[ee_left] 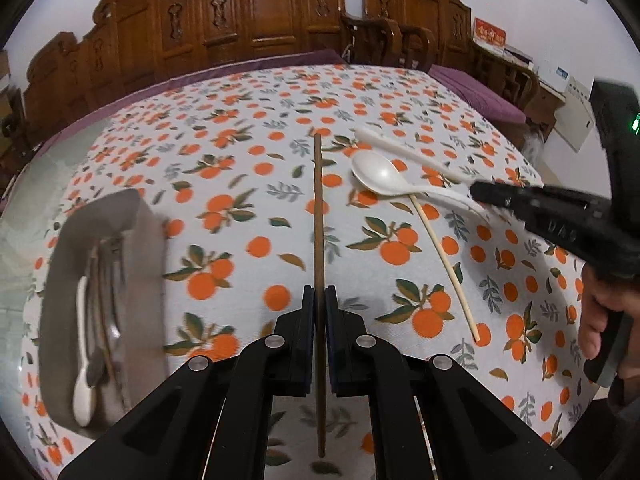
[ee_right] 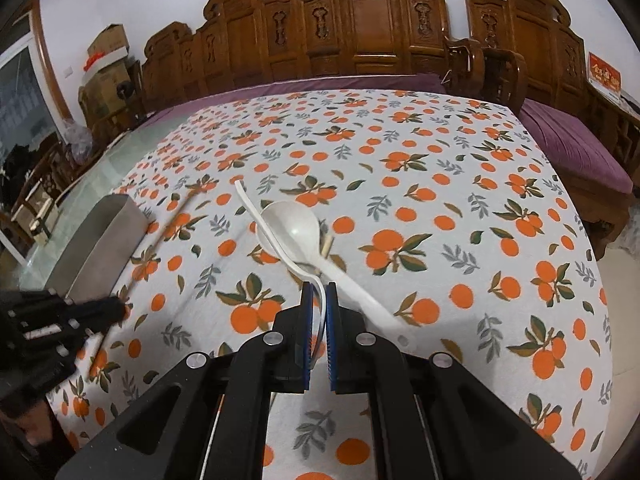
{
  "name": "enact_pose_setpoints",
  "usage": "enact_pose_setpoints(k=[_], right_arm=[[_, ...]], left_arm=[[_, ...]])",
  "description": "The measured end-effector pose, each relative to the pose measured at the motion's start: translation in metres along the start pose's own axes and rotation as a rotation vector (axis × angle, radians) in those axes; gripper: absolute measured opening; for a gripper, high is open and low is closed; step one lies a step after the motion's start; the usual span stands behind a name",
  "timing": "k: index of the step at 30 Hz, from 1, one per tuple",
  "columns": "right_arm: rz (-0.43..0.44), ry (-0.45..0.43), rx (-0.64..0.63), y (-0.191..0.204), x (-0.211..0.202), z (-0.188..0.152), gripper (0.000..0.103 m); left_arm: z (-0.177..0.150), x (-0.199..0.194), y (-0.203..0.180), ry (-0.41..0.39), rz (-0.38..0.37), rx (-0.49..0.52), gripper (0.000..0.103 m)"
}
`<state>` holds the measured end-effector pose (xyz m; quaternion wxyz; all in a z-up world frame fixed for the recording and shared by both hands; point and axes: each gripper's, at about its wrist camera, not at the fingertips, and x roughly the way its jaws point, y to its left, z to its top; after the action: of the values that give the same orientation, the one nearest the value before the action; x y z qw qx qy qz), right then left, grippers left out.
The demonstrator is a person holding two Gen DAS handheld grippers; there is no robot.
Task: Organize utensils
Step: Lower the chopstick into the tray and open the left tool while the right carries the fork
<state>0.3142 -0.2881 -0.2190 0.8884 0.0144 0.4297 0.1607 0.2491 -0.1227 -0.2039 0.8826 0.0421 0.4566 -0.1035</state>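
The left tongs (ee_left: 319,300) are clamped on a dark brown chopstick (ee_left: 318,200), which runs straight out between the pads toward the far side of the surface (ee_left: 248,128) with its orange-print cloth. The right tongs (ee_right: 319,300) are pinched narrow on the thin white handle of one white spoon (ee_right: 256,212), whose slim handle reaches away to the far left; a second white spoon (ee_right: 296,232) lies just beside it, its bowl crossing over a pale chopstick (ee_left: 444,264) that rests on the cloth. The grey tray (ee_left: 148,240) sits at the left edge and already holds a white spoon and some dark utensils, blurred in this view. The step in hand looks like carrying both held pieces to that tray. To do it well, keep each grip firm, hold the brown chopstick level so it does not swing, and lift the spoon clear before moving, since it seems to touch its neighbour and could drag it. Line each piece lengthwise with the tray before letting go.
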Motion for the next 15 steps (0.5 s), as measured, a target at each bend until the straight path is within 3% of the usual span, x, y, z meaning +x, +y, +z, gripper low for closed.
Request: enact_pose_setpoints(k=[15], right_arm=[[0.008, 0.036, -0.083, 0.046, 0.008, -0.009, 0.007]], left_arm=[[-0.008, -0.045, 0.065, -0.044, 0.031, -0.049, 0.005]])
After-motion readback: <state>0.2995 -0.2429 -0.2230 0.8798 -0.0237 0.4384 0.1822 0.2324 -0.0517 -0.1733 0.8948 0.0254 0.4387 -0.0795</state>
